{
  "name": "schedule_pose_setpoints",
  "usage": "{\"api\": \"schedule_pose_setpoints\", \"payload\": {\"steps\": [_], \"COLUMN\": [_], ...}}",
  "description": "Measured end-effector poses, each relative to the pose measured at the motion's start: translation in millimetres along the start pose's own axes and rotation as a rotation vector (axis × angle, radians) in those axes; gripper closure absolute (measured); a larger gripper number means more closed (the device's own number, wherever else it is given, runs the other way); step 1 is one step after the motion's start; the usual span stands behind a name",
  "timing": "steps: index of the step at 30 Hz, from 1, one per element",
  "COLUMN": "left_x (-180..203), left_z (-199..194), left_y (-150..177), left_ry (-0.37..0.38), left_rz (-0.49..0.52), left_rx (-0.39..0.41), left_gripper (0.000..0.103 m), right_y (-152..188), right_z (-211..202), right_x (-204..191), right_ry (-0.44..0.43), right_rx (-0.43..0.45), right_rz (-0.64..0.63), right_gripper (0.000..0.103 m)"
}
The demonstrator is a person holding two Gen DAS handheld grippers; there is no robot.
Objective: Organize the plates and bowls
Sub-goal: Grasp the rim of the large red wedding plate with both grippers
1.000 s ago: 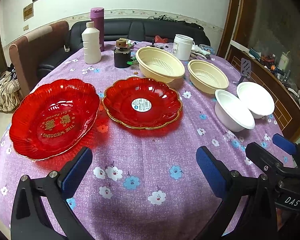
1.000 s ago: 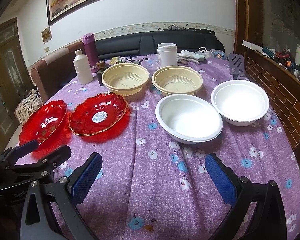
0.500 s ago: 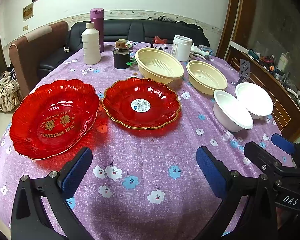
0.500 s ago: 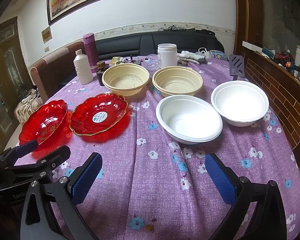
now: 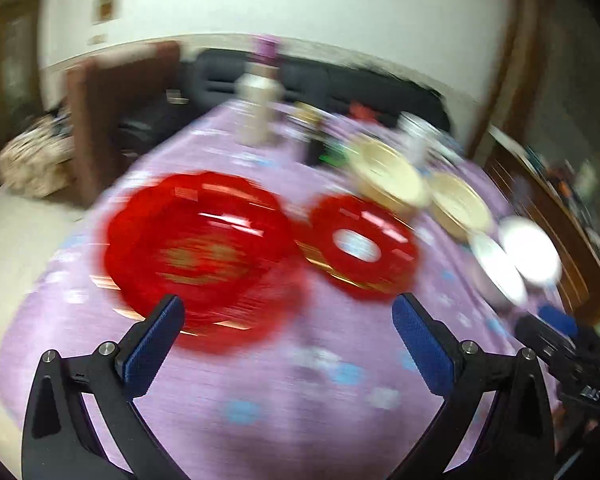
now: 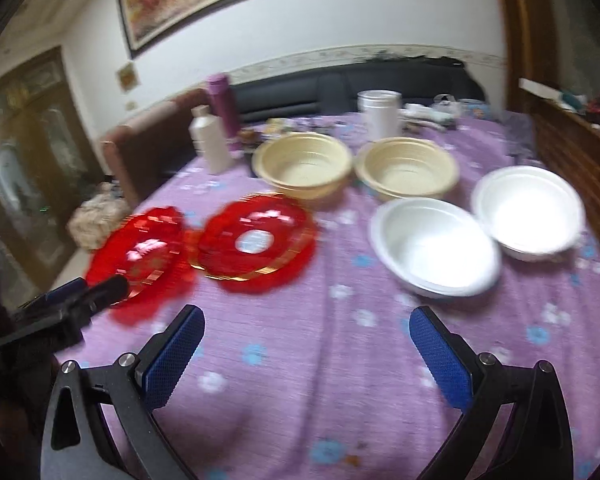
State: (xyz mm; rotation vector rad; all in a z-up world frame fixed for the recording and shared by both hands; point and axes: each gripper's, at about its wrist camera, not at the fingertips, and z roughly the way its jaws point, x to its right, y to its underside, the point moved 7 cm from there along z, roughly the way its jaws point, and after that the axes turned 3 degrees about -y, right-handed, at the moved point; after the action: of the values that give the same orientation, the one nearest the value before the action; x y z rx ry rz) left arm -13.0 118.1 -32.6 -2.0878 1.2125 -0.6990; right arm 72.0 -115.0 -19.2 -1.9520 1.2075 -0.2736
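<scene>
Here, both views smear with motion. The left hand-held gripper [image 5: 288,312] hangs spread wide, empty, over the near rim of the larger red plate [image 5: 196,244]; the right hand-held gripper [image 6: 307,322] gapes equally wide above the purple flowered table [image 6: 300,360], with two white bowls [image 6: 436,246] just beyond.

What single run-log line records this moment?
left gripper: open, empty | right gripper: open, empty | red plates: apart | cream bowls, white bowls: unstacked | views: blurred
</scene>
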Motion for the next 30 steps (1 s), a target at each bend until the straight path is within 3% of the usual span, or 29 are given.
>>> {"api": "schedule_pose_setpoints", "payload": {"steps": [5, 8, 11, 12, 15, 18, 20, 23, 29, 30], "left_x": [-99, -115, -111, -111, -116, -123, -124, -122, -115, -115], "left_z": [18, 33, 49, 55, 69, 81, 89, 97, 114, 114], "left_y": [-14, -14, -12, -12, -14, -17, -17, -15, -7, -6], "left_ry": [-0.132, -0.184, -0.211, -0.207, -0.209, -0.212, -0.214, -0.208, -0.216, -0.222], "left_rz": [-0.21, -0.208, -0.172, -0.172, -0.193, -0.205, -0.2, -0.207, -0.193, -0.19], "left_rx": [-0.04, -0.074, -0.111, -0.126, -0.142, -0.163, -0.191, -0.222, -0.265, -0.266], "left_gripper": [0.0, 0.0, 0.001, 0.003, 0.003, 0.015, 0.036, 0.052, 0.054, 0.058], "right_y": [-15, -21, -19, -17, -14, -12, -15, -19, -11, -10], "right_z": [38, 64, 99, 112, 143, 166, 176, 189, 220, 224], "right_x": [-48, -82, -108, -114, -122, -131, -135, -131, -125, -124], "right_ry": [-0.191, -0.32, -0.39, -0.401, -0.426, -0.426, -0.409, -0.396, -0.351, -0.348], "right_rx": [-0.072, -0.126, -0.218, -0.249, -0.314, -0.352, -0.347, -0.348, -0.425, -0.424], "right_rz": [0.04, 0.084, 0.129, 0.151, 0.221, 0.25, 0.261, 0.292, 0.297, 0.3], "right_gripper": [0.003, 0.012, 0.031, 0.038, 0.043, 0.054, 0.056, 0.066, 0.07, 0.077]}}
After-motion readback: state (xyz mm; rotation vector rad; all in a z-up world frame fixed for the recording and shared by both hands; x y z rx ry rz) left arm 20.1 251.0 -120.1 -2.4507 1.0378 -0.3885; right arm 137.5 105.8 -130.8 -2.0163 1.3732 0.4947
